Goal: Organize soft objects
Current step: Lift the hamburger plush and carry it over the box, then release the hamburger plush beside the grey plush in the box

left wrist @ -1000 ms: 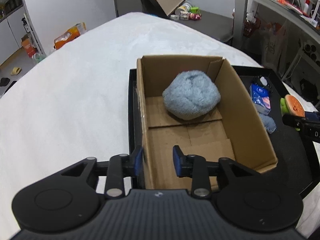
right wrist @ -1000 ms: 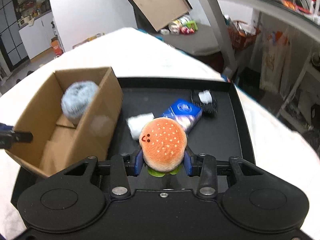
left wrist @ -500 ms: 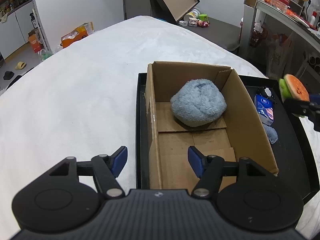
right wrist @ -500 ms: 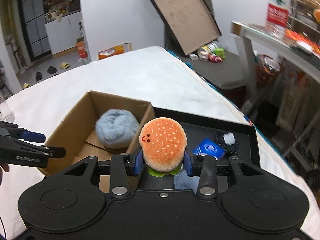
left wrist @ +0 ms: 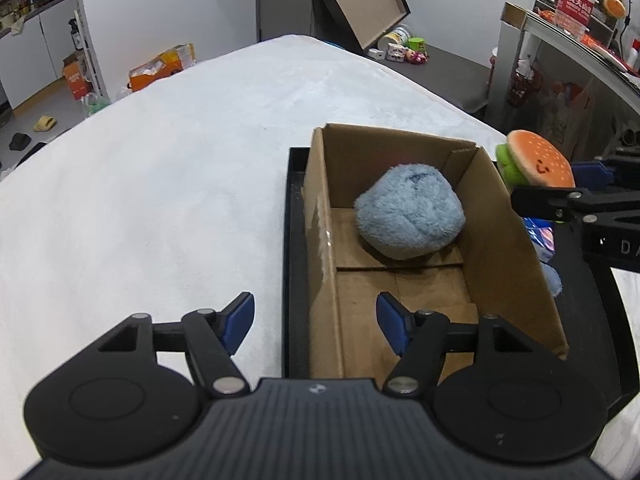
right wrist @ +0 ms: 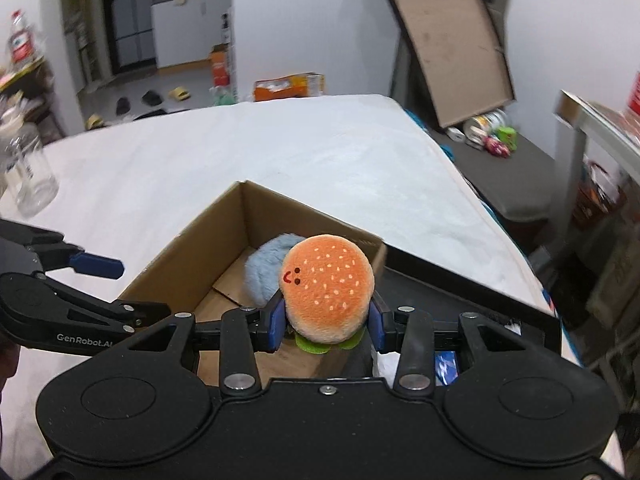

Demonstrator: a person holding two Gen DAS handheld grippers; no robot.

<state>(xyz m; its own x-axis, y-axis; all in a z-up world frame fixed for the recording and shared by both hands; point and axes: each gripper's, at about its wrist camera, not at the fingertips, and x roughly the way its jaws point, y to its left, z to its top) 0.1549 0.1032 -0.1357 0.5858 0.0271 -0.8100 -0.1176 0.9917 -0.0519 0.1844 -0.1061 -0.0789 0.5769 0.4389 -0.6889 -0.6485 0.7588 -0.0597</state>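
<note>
Step in hand: place the burger plush (right wrist: 327,286) into the cardboard box (left wrist: 516,256). The right gripper (right wrist: 326,326) is clamped on the plush, one blue pad on each side of the bun, and holds it above the box's right wall, just beside the blue fluffy ball (left wrist: 410,211) that already lies at the far end of the box.

The left gripper (left wrist: 316,322) is spread apart and holds nothing; its jaws have just been opening and straddle the near left wall of the box without pressing on it.

Procedure, as judged:
- Carry the plush past the wall and over the bare cardboard floor nearer the camera, clear of the ball
- Lower it inside before releasing
- Keep the left gripper out of the way

The box stands in a black tray (left wrist: 294,216); other small items beside it, probably a blue packet, are largely hidden
</note>
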